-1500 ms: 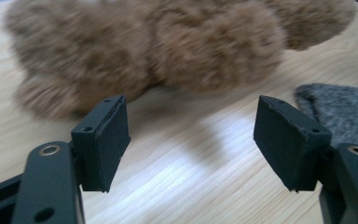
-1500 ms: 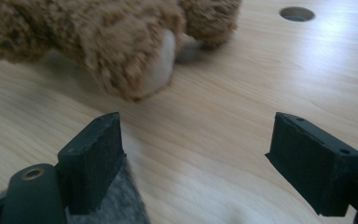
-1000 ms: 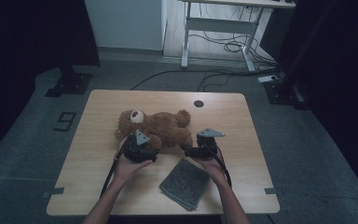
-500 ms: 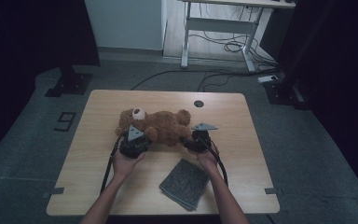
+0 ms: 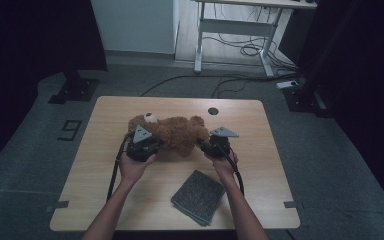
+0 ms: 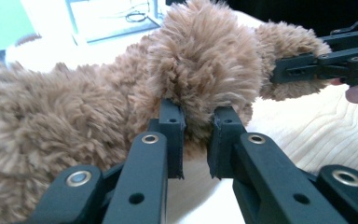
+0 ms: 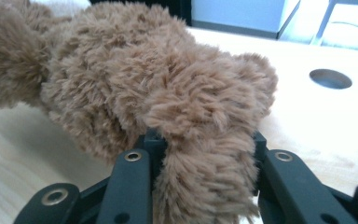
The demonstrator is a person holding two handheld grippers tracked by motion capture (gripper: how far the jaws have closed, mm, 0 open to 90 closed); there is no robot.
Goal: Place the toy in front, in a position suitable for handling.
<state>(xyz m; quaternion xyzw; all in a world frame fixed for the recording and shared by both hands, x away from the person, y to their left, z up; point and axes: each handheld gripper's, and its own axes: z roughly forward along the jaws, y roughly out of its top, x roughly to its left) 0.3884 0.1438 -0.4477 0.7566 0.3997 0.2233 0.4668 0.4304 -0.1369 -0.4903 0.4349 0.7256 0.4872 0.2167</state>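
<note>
A dim room with a grey floor surrounds a light wooden table with rounded corners; a white-framed desk stands behind it over loose cables, and a round cable hole sits near the table's far edge. On the middle of the tabletop, somewhat toward the far edge, lies a brown fluffy plush teddy bear, stretched along the table's length with its pale muzzle toward the far left corner. A dark grey folded felt cloth lies flat near the near edge, a little right of centre and well apart from the bear.

The left gripper has its two black jaws pinched on a tuft-like limb of the bear at the toy's left end; the jaws have just been closing and now stand narrow, with fur bulging above the pads. In the high view this left gripper sits against the bear, and the person's left hand holds it from the near side.

The right gripper has likewise just closed, clamping another furry limb that fills the gap between its jaws. The high view shows the right gripper at the bear's right end, with the right hand behind it.
</note>
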